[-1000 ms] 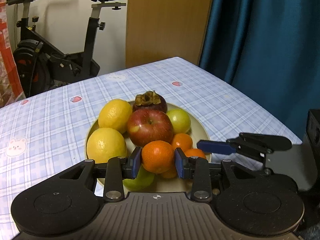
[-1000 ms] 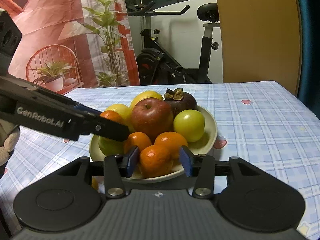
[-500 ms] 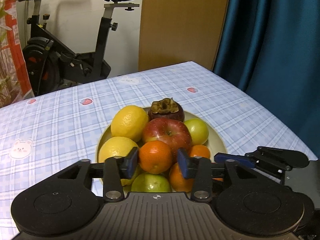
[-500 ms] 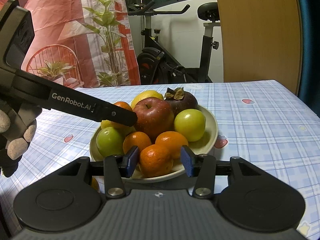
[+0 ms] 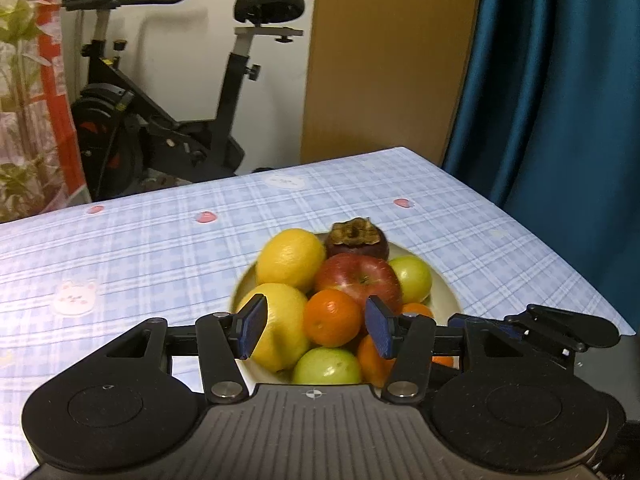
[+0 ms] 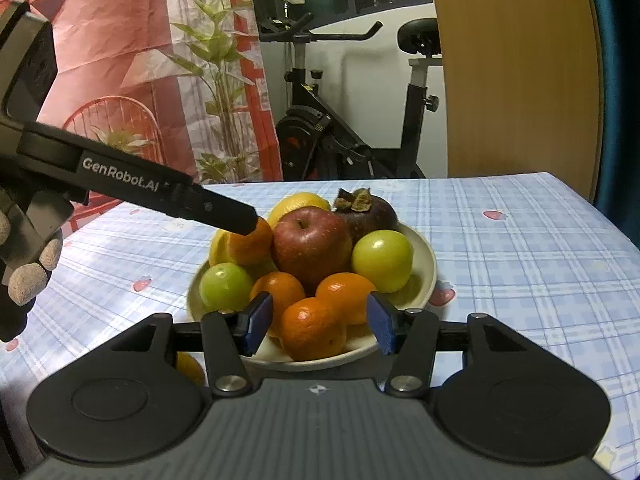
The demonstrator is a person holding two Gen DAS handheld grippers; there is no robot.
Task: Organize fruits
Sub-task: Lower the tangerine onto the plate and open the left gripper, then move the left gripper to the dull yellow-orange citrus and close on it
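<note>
Both jaws just opening, gripping nothing: left gripper (image 5: pixel 314 330) around a small round orange mandarin (image 5: pixel 332 317), right gripper (image 6: pixel 316 323) around another round orange mandarin (image 6: pixel 313 329).

On the plate (image 6: pixel 424 280) I count one red apple (image 6: pixel 310 242), one dark mangosteen (image 6: pixel 374 212) with its dried cap, two lemons (image 5: pixel 290 258) and two green fruits (image 6: pixel 382 260) (small green apples or plums, hard to tell which). Four mandarins (image 6: pixel 312 328) sit in the pile: three along the near rim and one up by the apple. A fifth orange fruit (image 6: pixel 190 368) lies off the plate, mostly hidden. Behind the table stands one exercise bike (image 6: pixel 360 120).
</note>
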